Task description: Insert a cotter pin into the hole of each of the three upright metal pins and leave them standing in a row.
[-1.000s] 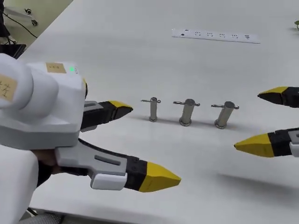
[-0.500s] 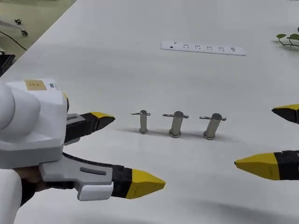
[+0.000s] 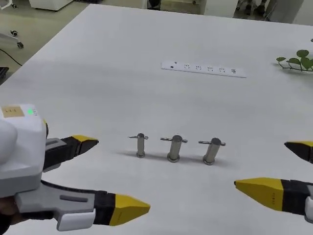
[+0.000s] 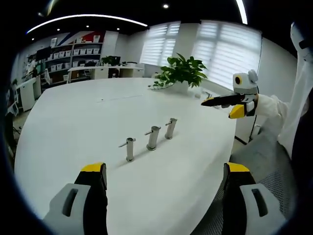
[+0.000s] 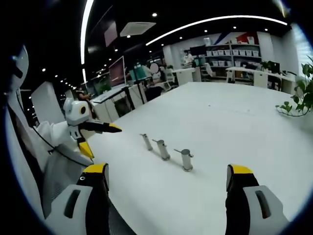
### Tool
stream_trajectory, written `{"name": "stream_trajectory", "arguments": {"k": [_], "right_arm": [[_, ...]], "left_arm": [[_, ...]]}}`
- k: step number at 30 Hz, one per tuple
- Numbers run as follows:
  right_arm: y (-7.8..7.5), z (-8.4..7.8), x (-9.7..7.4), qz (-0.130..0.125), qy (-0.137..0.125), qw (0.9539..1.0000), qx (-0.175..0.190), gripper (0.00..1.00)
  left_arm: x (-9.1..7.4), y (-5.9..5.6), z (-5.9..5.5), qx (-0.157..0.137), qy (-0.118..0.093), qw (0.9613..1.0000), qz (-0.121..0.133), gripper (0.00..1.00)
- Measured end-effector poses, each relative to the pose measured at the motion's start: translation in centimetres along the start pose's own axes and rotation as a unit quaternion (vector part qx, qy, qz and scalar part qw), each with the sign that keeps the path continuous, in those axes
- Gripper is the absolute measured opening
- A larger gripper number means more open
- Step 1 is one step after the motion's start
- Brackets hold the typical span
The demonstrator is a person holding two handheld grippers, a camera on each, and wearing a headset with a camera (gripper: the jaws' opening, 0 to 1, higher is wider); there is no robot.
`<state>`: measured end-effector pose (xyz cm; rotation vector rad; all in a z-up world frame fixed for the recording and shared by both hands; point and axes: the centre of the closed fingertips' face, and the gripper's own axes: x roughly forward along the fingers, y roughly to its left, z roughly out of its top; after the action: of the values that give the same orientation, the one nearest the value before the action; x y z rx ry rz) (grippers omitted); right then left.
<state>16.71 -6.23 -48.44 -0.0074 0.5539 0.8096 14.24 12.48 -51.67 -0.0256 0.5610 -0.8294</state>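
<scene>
Table (image 3: 98, 73): white and flat.

Pins: three stand upright in a straight row near the middle of the head view. These are the left pin (image 3: 141, 148), the middle pin (image 3: 173, 151) and the right pin (image 3: 210, 152). Their bases are on the table, they are evenly spaced, and none touches another.

Cotters: one passes crosswise through the head of each pin. These are the left cotter (image 3: 136, 137), the middle cotter (image 3: 168, 140) and the right cotter (image 3: 216, 143). Each sticks out on both sides of its pin. All three lie roughly parallel to the row.

Left gripper (image 3: 117, 176): at 8 o'clock from the row, near it but apart from the left pin. The jaws are spread wide with nothing between them. In the left gripper view the row lies ahead at 12 o'clock, between the two yellow tips.

Right gripper (image 3: 261, 164): at 4 o'clock from the row, apart from the right pin. The jaws are spread wide and empty. In the right gripper view the row again lies ahead at 12 o'clock.

Strip (image 3: 203, 69): a white power strip at 12 o'clock from the row, well apart from it.

Plant (image 3: 296, 59): green leaves at 2 o'clock, near the far right of the table.
</scene>
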Motion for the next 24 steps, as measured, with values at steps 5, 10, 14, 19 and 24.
{"name": "stream_trajectory", "arguments": {"k": [5,10,14,19,24], "right_arm": [[-0.4,-0.5,-0.7,-0.015,0.004,0.9999,0.004,0.98],[-0.8,-2.1,-2.1,-0.034,0.013,0.9991,0.02,0.98],[-1.2,-2.8,-2.8,-0.048,0.015,0.9983,0.031,0.98],[-1.5,-3.0,-3.1,-0.057,0.011,0.9973,0.046,0.98],[-1.9,-2.7,-3.2,-0.064,0.007,0.9968,0.046,0.98]], "left_arm": [[-0.1,-0.1,-0.1,-0.003,0.0,1.0,0.006,0.99],[-0.5,0.1,-0.1,-0.018,-0.004,0.9997,0.014,0.99],[-0.8,0.2,-0.2,-0.018,0.0,0.9997,0.019,0.99],[-1.3,0.3,-0.3,-0.029,-0.002,0.9992,0.027,0.99],[-1.5,0.3,-0.9,-0.04,0.003,0.9987,0.031,0.99]]}}
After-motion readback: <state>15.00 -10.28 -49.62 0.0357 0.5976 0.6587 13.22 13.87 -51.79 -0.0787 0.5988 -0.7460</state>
